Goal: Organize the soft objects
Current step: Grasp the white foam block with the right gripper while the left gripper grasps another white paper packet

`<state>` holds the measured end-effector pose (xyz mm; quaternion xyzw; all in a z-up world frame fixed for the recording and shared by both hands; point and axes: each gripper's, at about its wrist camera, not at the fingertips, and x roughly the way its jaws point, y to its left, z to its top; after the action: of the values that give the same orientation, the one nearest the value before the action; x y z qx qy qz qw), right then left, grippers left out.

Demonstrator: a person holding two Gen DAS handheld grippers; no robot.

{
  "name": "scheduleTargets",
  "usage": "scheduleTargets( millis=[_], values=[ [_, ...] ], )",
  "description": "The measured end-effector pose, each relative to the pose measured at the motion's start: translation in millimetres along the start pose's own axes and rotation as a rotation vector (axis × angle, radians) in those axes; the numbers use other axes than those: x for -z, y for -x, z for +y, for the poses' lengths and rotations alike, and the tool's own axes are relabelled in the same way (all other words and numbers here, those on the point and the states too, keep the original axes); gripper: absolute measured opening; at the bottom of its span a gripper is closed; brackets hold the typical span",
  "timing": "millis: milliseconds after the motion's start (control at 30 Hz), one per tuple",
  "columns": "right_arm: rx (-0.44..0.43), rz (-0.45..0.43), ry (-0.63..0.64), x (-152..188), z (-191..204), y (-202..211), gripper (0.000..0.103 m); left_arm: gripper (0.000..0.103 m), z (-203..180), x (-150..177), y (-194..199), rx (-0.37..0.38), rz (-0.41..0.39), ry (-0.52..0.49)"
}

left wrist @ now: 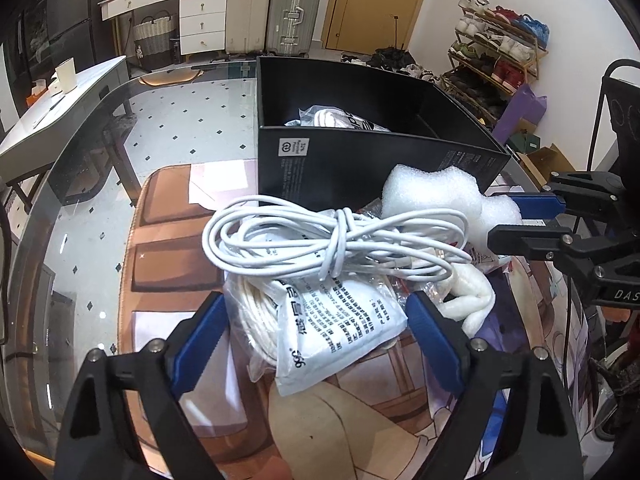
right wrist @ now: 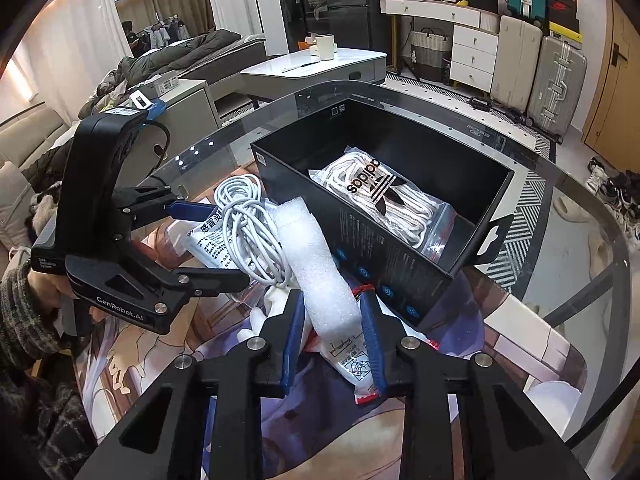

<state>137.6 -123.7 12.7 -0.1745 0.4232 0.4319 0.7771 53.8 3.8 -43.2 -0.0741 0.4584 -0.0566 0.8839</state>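
On the left of the pile, the left gripper point(left wrist: 316, 324) was spread wide, and its blue fingers point(left wrist: 200, 340) stood on both sides of a white printed packet point(left wrist: 344, 320). The pads did not press on the packet. The packet lay partly on a clear bag of white cord point(left wrist: 256, 320), near the front edge of the glass table point(left wrist: 80, 200). Both things rested on a picture mat point(left wrist: 168, 240) that covered the middle of the table.

On top of the packet lay a white cable point(left wrist: 332, 240), coiled and knotted around its own middle. In the right wrist view the same cable point(right wrist: 248, 224) was just left of the foam.

To the right of the cable was a strip of white foam point(right wrist: 320, 272). The right gripper point(right wrist: 332, 340) was pinching the near end of this foam between its two blue fingers point(right wrist: 294, 340), and the foam was squeezed narrow at that place. Under the foam a small packet with a red edge point(right wrist: 360, 376) was lying on the mat.

Farther to the right and behind the pile stood an open black box point(right wrist: 384, 248), touching the pile at its near wall. Inside it lay a clear bag of white laces point(right wrist: 384, 200) with a black logo.
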Motion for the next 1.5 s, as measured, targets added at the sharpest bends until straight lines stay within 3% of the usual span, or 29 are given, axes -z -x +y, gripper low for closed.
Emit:
scheduleTargets(
  millis=[433,833,1267,1433,1500],
  values=[
    [-0.001,0.026,0.033,-7.2,10.1,-13.7,0.029,0.060,3.6,4.8,11.4,0.008,-0.017,0.004],
    [-0.003,-0.006,-0.010,0.4,5.8,7.3,0.026,0.039,10.3,9.4,26.7,-0.008,-0.029,-0.008],
    [-0.012,-0.020,-0.052,9.1,5.8,20.2,0.026,0.036,18.7,19.8,39.7,-0.014,-0.032,-0.002],
    [-0.019,-0.020,-0.056,8.8,5.6,21.2,0.026,0.049,27.1,14.3,40.5,0.001,-0.039,0.036],
    [-0.016,-0.018,-0.058,8.9,5.7,21.0,0.026,0.049,31.6,11.3,40.3,0.018,-0.038,0.059]
  ],
)
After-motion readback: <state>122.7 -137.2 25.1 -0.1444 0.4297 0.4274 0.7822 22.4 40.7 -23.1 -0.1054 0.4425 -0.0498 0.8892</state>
